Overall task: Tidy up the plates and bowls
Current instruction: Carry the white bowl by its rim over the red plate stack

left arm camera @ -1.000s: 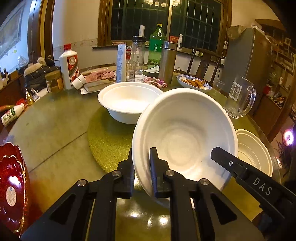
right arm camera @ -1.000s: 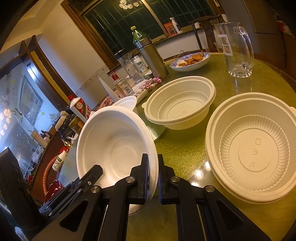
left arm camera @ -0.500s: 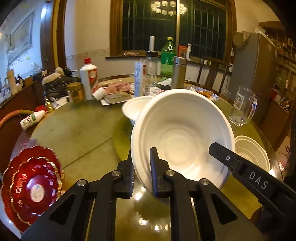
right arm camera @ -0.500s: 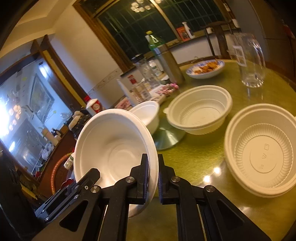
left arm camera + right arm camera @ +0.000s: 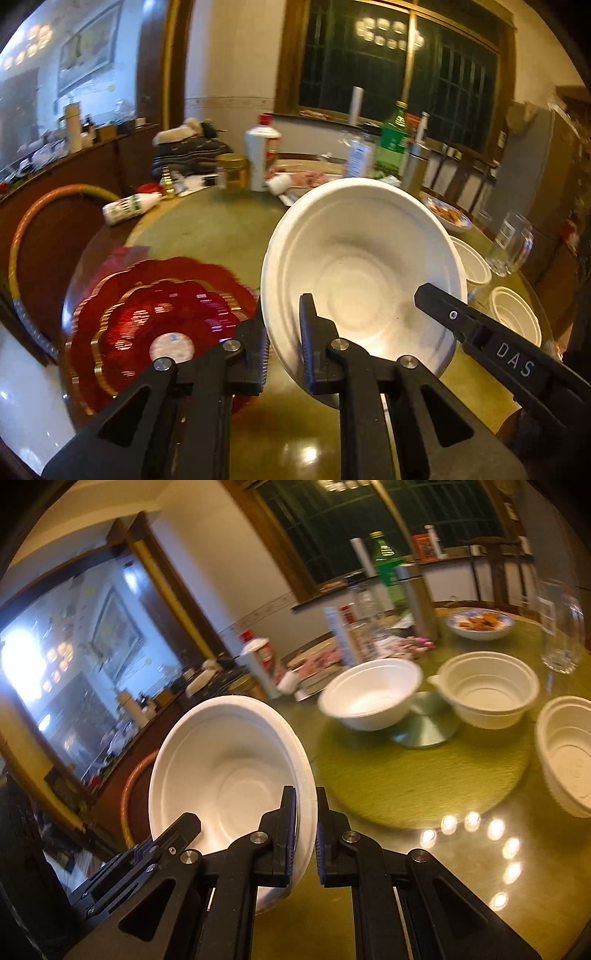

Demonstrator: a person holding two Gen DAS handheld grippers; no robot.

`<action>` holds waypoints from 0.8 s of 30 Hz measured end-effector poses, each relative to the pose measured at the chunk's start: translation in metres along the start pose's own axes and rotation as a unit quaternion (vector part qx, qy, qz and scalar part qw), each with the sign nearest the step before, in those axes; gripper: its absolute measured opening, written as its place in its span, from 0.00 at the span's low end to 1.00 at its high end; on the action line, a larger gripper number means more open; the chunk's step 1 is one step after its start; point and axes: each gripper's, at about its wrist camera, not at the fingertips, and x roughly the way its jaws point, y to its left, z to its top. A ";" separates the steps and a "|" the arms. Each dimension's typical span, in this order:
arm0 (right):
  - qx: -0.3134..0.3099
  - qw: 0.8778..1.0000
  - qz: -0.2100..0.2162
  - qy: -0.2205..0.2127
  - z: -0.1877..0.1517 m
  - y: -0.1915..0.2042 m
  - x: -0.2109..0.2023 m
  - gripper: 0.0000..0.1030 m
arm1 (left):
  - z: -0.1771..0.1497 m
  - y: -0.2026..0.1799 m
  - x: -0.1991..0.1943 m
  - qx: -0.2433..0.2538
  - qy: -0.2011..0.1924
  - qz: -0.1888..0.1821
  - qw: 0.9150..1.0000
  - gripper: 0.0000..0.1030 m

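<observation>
A large white foam bowl is held tilted above the table, pinched at opposite rims by both grippers. My left gripper is shut on its left rim. My right gripper is shut on its right rim; the bowl also shows in the right wrist view. The right gripper's finger shows in the left view. A stack of red scalloped plates lies on the table at the left, just beside the bowl. A second white foam bowl sits farther back.
Two ribbed plastic bowls stand at the right on the round green table. A glass mug, a dish of food, bottles and a white jar crowd the far side. A chair back is at the left.
Both grippers have carried the white bowl leftward, away from the other bowls. The red plates have come into fuller view, right beside the bowl.
</observation>
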 end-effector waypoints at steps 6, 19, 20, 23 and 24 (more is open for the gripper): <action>-0.038 0.999 0.022 0.027 -0.012 0.051 0.016 0.08 | -0.004 0.047 -0.009 -0.041 0.002 0.022 0.999 0.13; -0.076 0.991 0.037 0.101 -0.040 0.107 0.070 0.09 | -0.024 0.106 0.003 -0.085 0.038 0.066 0.993 0.13; -0.078 0.991 0.035 0.105 -0.041 0.108 0.072 0.09 | -0.025 0.108 0.004 -0.085 0.041 0.069 0.993 0.13; -0.084 0.989 0.031 0.115 -0.044 0.111 0.080 0.09 | -0.027 0.110 0.009 -0.087 0.047 0.071 0.993 0.13; -0.084 0.989 0.030 0.118 -0.045 0.111 0.081 0.09 | -0.028 0.112 0.009 -0.087 0.048 0.072 0.992 0.13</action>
